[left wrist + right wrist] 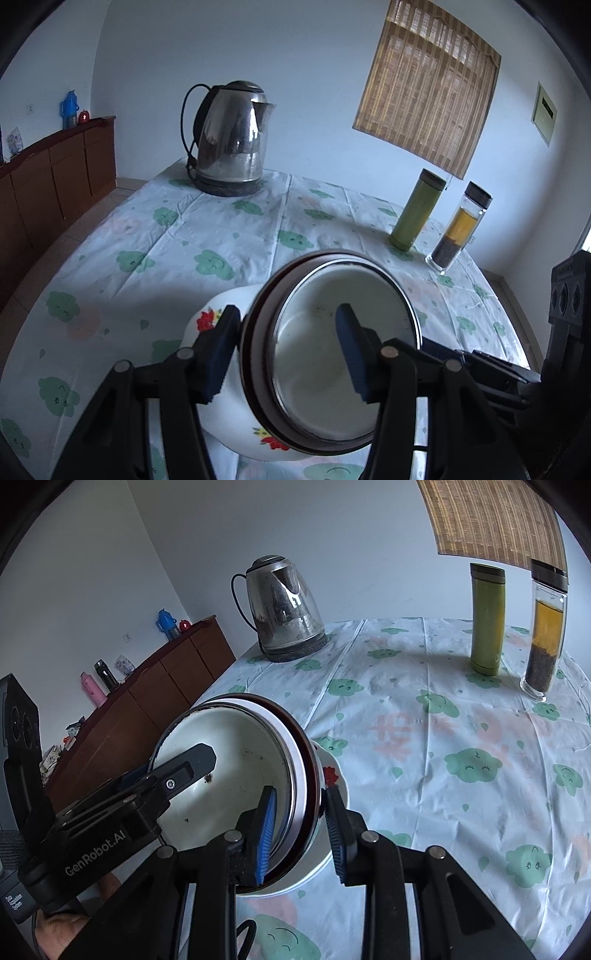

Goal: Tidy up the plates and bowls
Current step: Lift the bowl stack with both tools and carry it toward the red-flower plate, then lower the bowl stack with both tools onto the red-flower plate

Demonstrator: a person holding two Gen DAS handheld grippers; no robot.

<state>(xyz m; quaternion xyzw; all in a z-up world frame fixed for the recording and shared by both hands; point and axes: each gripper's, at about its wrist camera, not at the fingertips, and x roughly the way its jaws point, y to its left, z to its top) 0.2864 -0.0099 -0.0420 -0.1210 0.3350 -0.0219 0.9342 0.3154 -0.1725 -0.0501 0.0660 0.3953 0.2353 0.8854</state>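
Observation:
A nested stack of bowls (343,354) is tilted with its opening toward the cameras: a white enamel bowl (229,760) sits inside a dark-rimmed one, and both sit in a white bowl with red flowers (207,319). My left gripper (286,350) is shut on the stack's left wall, one pad on the flowered outside and one inside the enamel bowl. My right gripper (303,830) is shut on the opposite wall, also with one pad inside and one outside. In the right wrist view, a finger (188,766) of the left gripper reaches into the bowl.
The table (229,236) has a white cloth with green prints. At the back stands a steel kettle (232,136). A green flask (415,210) and a glass tea bottle (458,229) stand to the right. A wooden sideboard (51,177) runs along the left wall.

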